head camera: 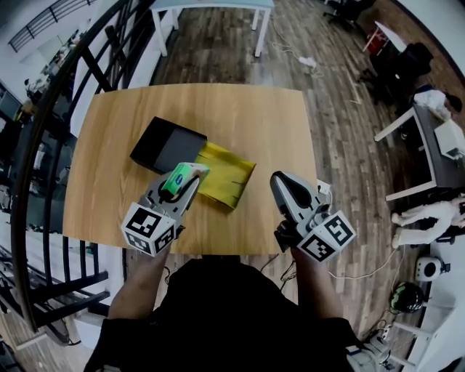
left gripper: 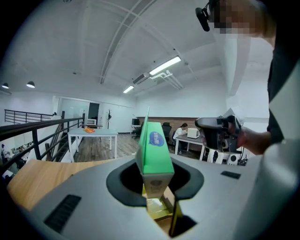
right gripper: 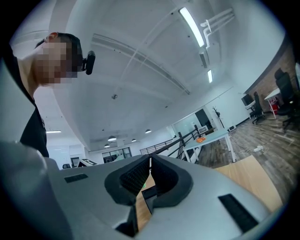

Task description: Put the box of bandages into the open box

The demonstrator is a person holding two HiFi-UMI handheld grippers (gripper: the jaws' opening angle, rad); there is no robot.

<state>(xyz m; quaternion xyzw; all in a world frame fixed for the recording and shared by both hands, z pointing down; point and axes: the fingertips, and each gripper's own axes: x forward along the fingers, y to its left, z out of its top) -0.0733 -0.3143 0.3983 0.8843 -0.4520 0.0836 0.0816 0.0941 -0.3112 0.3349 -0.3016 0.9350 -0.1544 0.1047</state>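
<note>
The green bandage box sticks out from between the jaws of my left gripper, which is shut on it, tilted, above the table near the front edge. In the left gripper view the bandage box stands on end between the pads, blue label facing up. The open box lies on the wooden table, its yellow inside showing just right of my left gripper's tips and its black part behind. My right gripper hovers at the table's front right, shut and empty, with its jaws meeting in the right gripper view.
A dark railing runs along the table's left side. A white table stands beyond the far edge, and desks with chairs stand on the wooden floor at the right. My right gripper shows in the left gripper view.
</note>
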